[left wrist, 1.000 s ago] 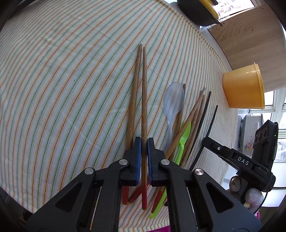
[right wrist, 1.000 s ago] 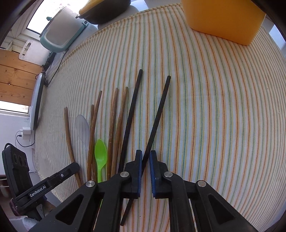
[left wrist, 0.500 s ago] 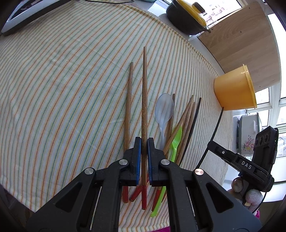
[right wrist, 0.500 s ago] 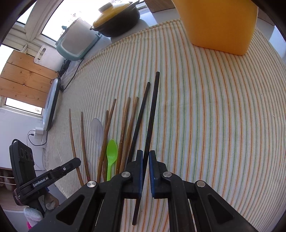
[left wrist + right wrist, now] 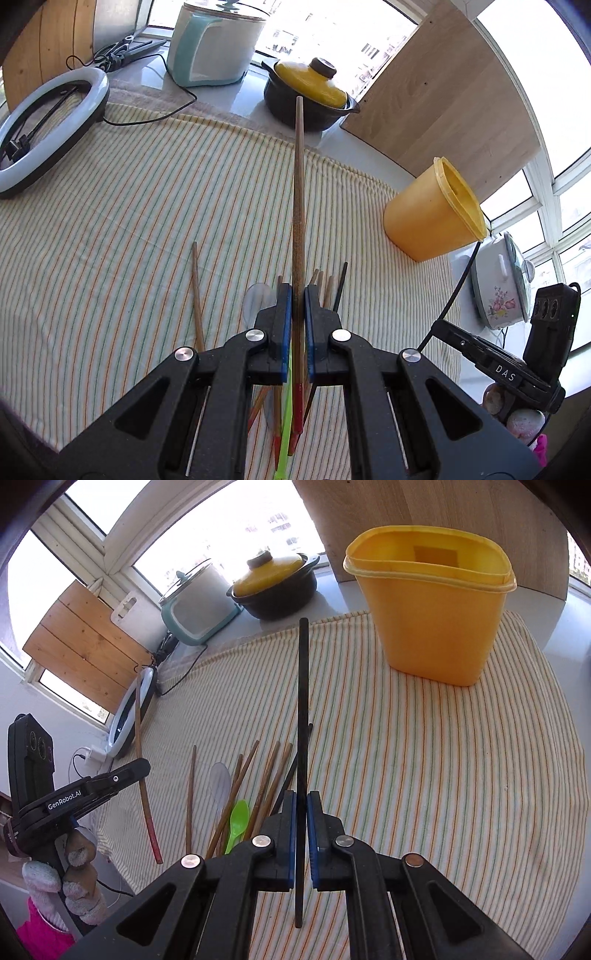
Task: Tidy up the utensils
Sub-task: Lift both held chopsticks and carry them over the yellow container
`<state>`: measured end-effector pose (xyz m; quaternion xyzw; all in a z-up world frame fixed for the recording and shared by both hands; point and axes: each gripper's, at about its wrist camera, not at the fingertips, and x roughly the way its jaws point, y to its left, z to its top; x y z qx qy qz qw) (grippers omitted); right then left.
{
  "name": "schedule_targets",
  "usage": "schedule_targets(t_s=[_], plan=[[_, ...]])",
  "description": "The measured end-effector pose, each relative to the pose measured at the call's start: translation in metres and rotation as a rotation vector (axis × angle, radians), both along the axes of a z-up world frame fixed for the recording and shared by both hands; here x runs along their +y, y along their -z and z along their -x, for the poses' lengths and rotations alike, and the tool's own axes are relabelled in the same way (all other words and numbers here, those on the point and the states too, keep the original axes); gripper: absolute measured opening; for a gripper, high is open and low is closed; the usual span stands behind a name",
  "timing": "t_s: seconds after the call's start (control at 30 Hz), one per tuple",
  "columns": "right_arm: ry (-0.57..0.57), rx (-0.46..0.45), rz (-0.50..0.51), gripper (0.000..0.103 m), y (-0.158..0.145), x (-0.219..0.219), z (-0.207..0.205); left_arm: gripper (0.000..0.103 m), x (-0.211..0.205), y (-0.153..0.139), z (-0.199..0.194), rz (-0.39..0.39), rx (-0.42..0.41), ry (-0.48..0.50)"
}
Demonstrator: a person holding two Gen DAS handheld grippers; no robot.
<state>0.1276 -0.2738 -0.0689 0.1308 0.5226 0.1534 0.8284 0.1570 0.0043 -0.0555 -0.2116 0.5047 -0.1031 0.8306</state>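
Note:
My left gripper [image 5: 297,295] is shut on a brown wooden chopstick with a red end [image 5: 298,192], held up off the striped cloth. My right gripper [image 5: 301,801] is shut on a black chopstick [image 5: 303,686], also lifted. The left gripper and its chopstick [image 5: 142,760] show at the left of the right wrist view. On the cloth lie several wooden chopsticks [image 5: 271,775], one apart at the left [image 5: 190,794], a black chopstick [image 5: 286,782], a clear spoon [image 5: 220,781] and a green spoon [image 5: 238,821]. A yellow holder [image 5: 434,613] stands upright at the far right, open at the top.
A striped cloth [image 5: 110,206] covers the table. Behind it stand a black pot with a yellow lid [image 5: 308,96], a teal and white cooker [image 5: 210,44], a ring light [image 5: 44,122] and a wooden board [image 5: 443,92]. A flowered cooker [image 5: 498,280] stands at the right.
Both grippers have risen and tilted up, each lifting its chopstick off the cloth. The views now look across the table toward the holder and the window.

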Motion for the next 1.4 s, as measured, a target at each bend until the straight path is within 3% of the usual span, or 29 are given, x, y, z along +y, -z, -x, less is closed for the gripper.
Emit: schedule_targets(t_s=[0.3, 0.83, 1.17, 1.4], plan=[[0.07, -0.167, -0.015, 0.003, -0.059, -0.037, -0.02, 0.004, -0.049, -0.038, -0.052, 0.0, -0.125, 0.057], [0.109, -0.315, -0.067, 0.003, -0.117, -0.079, -0.042, 0.004, -0.118, -0.097, -0.118, 0.011, -0.303, 0.135], [0.196, -0.393, -0.099, 0.003, -0.142, -0.111, -0.053, 0.004, -0.153, -0.106, -0.155, 0.054, -0.35, 0.161], [0.255, -0.403, -0.102, 0.003, -0.143, -0.137, -0.06, 0.004, -0.183, -0.095, -0.184, 0.071, -0.342, 0.194]])
